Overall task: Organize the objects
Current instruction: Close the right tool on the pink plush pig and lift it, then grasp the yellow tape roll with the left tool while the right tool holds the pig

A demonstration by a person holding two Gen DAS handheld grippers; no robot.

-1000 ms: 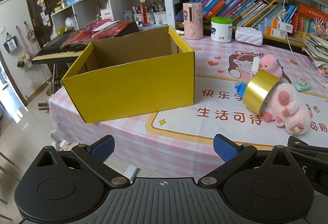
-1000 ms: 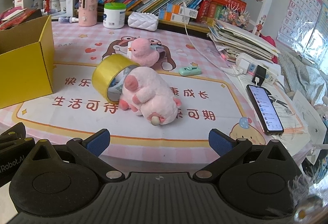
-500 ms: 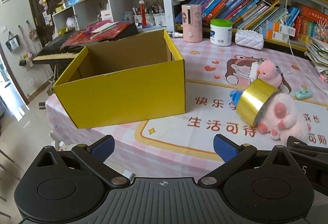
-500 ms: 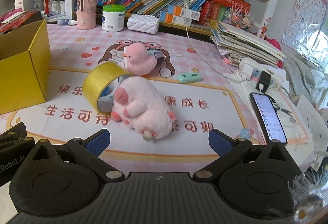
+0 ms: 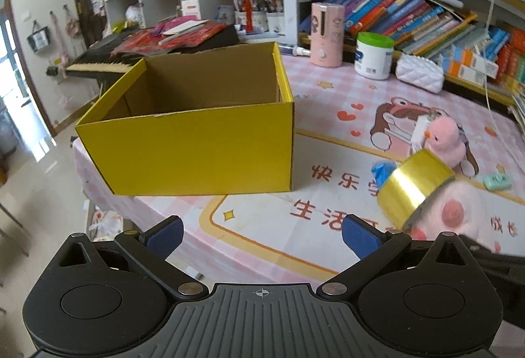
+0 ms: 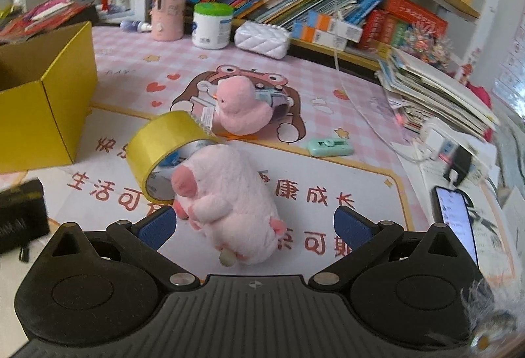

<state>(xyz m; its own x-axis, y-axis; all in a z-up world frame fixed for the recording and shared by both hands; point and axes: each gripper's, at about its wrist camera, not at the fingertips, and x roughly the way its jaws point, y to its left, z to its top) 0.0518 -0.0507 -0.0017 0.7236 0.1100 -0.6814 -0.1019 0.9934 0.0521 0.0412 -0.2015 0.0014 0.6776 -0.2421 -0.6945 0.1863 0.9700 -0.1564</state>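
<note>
An open yellow cardboard box (image 5: pixel 197 141) stands empty at the table's left end; its corner shows in the right wrist view (image 6: pixel 46 109). A gold tape roll (image 6: pixel 164 148) leans on a pink plush pig (image 6: pixel 229 204), also seen in the left wrist view as the roll (image 5: pixel 413 190) and the pig (image 5: pixel 459 213). A pink plush duck (image 6: pixel 239 109) sits behind them. My right gripper (image 6: pixel 254 225) is open, its fingers either side of the pig. My left gripper (image 5: pixel 262 235) is open and empty, in front of the box.
A mint green gadget (image 6: pixel 329 146) lies right of the duck. A phone (image 6: pixel 454 223), a power strip (image 6: pixel 436 138) and stacked magazines (image 6: pixel 433 89) are at the right edge. A pink humidifier (image 6: pixel 167 10), a white jar (image 6: pixel 211 25) and a white pouch (image 6: pixel 262 38) stand along the bookshelf.
Both grippers have moved forward over the table. The right one has closed in on the plush pig, now between its open fingers. The left one is nearer the box.
</note>
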